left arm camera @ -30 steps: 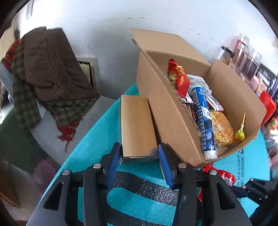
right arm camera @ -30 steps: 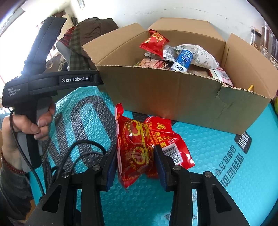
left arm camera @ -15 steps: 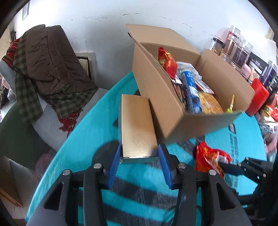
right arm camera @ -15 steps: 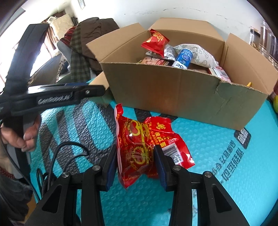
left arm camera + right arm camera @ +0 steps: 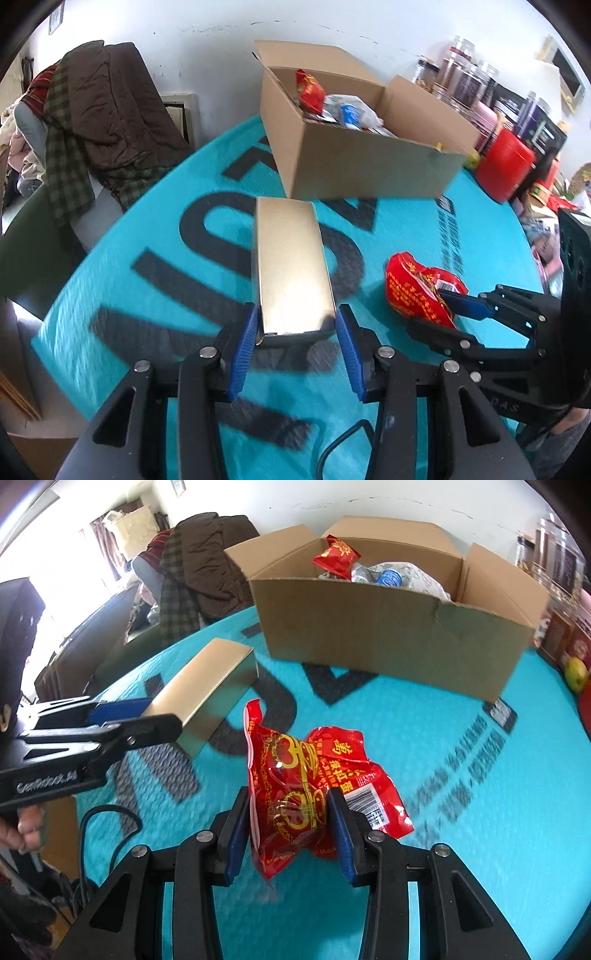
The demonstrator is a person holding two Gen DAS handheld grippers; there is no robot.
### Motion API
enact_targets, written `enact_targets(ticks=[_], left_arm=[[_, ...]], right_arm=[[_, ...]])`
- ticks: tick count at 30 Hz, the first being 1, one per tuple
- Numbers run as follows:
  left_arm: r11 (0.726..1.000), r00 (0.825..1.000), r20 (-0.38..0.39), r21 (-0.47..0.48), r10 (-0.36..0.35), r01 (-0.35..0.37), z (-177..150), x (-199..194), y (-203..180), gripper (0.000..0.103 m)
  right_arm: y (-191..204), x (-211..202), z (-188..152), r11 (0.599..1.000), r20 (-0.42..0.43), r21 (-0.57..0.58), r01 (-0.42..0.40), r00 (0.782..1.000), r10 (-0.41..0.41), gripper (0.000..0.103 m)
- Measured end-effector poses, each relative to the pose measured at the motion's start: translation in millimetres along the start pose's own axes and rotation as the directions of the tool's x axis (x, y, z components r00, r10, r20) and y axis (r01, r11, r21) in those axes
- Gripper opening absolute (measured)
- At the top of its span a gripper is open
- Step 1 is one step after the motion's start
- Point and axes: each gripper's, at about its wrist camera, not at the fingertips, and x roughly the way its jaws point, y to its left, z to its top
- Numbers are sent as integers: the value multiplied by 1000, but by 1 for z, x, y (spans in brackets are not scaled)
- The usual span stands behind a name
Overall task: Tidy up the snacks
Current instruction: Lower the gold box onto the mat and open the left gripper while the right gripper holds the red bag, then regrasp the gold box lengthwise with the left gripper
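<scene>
Left tongs [image 5: 295, 332] clamp the near end of the gold box [image 5: 291, 266], which juts out ahead of the pads. Right tongs [image 5: 288, 823] pinch the red snack bag [image 5: 314, 786] mid-body, its loose end flopping right of the blades.

Risks: the box is held only at its end, so it could pivot or slip free on a fast swing. The bag's foil is slick and crumpled and could slide out. The two tongs sit near each other and may clash.

Versus a second ago: both are pulled back from the cardboard box [image 5: 369, 162], and the gold box no longer sits beside its wall.
</scene>
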Motion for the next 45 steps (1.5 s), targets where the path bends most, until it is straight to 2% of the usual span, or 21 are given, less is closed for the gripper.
enact_targets(ticks=[7, 11, 15, 18, 19, 21, 22, 23, 30, 35, 40, 43, 45], left_arm=[[999, 998, -49, 5, -48, 48, -35, -10, -23, 39], [998, 997, -20, -14, -69, 69, -44, -16, -27, 39], [999, 1000, 16, -48, -24, 25, -41, -23, -26, 39], [998, 999, 50, -60, 21, -18, -36, -29, -25, 44], [998, 998, 60, -63, 30, -26, -34, -31, -24, 50], [997, 997, 73, -69, 31, -26, -30, -33, -23, 75], [997, 997, 76, -74, 32, -26, -28, -34, -22, 96], [996, 996, 84, -84, 31, -24, -27, -34, -21, 102], [991, 997, 71, -131, 40, -31, -5, -16, -14, 102], [992, 993, 88, -110, 78, -68, 10, -1, -18, 102], [989, 993, 38, -97, 114, -110, 19, 21, -19, 102], [989, 994, 3, -98, 109, -108, 19, 33, -16, 102], [989, 994, -8, -97, 108, -109, 18, 39, -15, 101]], right_arm=[[1, -21, -31, 1000, -2, 7, 10, 1000, -10, 40], [0, -29, -40, 1000, -2, 15, 10, 1000, -10, 40], [-1, -31, -43, 1000, -1, 22, 16, 1000, -16, 40], [1, -33, -45, 1000, -3, 19, 21, 1000, -21, 40], [2, -33, -45, 1000, -4, 17, 21, 1000, -21, 40], [2, -33, -43, 1000, -4, 19, 17, 1000, -16, 40], [2, -33, -42, 1000, -3, 22, 13, 1000, -13, 40], [1, -33, -41, 1000, -3, 25, 10, 1000, -10, 40], [-1, -33, -34, 999, 15, 14, 33, 999, -33, 40], [-3, -32, -23, 998, 37, -9, 62, 997, -61, 40], [-5, -26, -19, 999, 24, -24, 49, 999, -48, 41], [-7, -22, -18, 998, 13, -21, 62, 998, -62, 56], [-9, -19, -18, 997, 9, -19, 73, 997, -73, 70]])
